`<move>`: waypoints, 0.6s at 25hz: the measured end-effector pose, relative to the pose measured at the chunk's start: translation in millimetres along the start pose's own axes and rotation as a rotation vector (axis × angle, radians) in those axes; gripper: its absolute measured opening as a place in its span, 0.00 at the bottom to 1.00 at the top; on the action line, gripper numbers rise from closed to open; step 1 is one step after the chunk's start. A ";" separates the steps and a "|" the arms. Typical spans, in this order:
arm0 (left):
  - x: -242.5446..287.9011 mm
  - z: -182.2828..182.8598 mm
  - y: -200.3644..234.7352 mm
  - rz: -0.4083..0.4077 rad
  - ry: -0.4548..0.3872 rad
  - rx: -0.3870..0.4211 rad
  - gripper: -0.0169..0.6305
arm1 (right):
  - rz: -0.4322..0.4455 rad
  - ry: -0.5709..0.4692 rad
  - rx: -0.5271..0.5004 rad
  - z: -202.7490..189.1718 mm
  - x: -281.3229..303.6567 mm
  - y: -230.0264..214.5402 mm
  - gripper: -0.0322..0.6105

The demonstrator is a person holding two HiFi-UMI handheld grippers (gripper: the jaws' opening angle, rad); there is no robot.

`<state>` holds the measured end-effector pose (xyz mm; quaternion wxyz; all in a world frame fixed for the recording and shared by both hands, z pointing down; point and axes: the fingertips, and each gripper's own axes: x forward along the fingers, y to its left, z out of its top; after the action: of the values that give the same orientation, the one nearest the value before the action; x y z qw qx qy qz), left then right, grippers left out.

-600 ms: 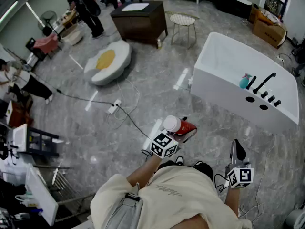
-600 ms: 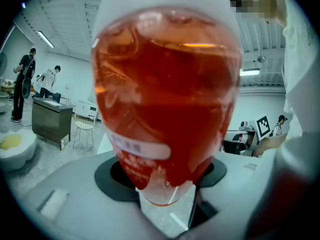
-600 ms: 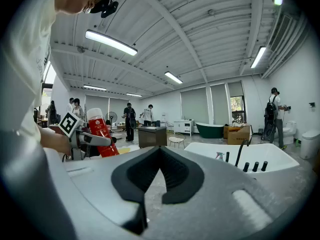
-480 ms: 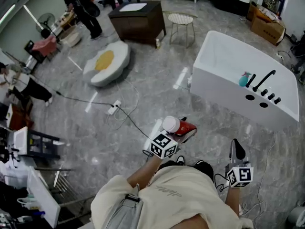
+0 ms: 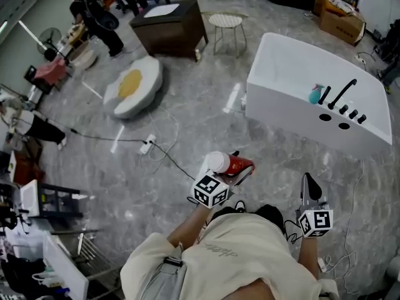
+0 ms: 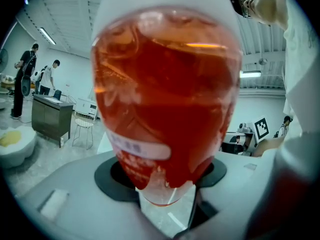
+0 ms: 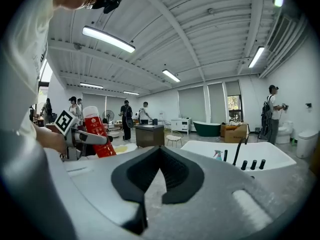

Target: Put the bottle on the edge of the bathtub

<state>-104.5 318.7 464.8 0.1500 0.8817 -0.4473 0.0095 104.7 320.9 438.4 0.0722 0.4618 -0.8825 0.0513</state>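
Observation:
My left gripper (image 5: 234, 170) is shut on a red bottle (image 5: 230, 165) with a white cap, held in front of my body above the grey floor. In the left gripper view the red bottle (image 6: 167, 99) fills the frame between the jaws. The white bathtub (image 5: 300, 114) stands ahead to the right, well apart from the bottle. A black faucet (image 5: 342, 94) and a teal spray bottle (image 5: 316, 94) stand on its edge. My right gripper (image 5: 309, 187) hangs shut and empty at the lower right. Its own view shows the bathtub (image 7: 225, 151) and the red bottle (image 7: 98, 132) to the left.
A white power strip (image 5: 147, 144) and its cable lie on the floor to the left. Farther off are an egg-shaped cushion (image 5: 132, 86), a dark cabinet (image 5: 169, 24), a white wire stool (image 5: 225, 25) and a cardboard box (image 5: 340, 19). People stand at the far left.
The head view has shifted a little, so the floor and bathtub sit slightly higher and further left. Both grippers keep their stance and the bottle stays held.

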 end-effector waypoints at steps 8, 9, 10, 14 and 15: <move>27.2 1.3 1.6 -0.045 -0.007 -0.068 0.49 | -0.065 0.067 0.014 -17.3 -14.3 -14.7 0.05; 31.4 2.1 -0.2 -0.056 -0.004 -0.070 0.49 | -0.075 0.080 0.018 -19.9 -17.0 -18.4 0.05; 36.0 2.7 -1.6 -0.065 0.001 -0.068 0.49 | -0.082 0.091 0.023 -22.9 -18.5 -22.0 0.05; 62.0 2.2 -0.1 -0.077 0.030 -0.071 0.49 | -0.083 0.119 0.072 -35.6 -9.3 -39.6 0.05; 69.7 3.2 1.8 -0.076 0.036 -0.074 0.49 | -0.079 0.118 0.080 -35.9 -3.1 -44.7 0.05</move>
<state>-64.5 262.0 472.7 0.1906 0.8917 -0.4105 0.0033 146.1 303.7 474.2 0.1075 0.4949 -0.8551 0.1105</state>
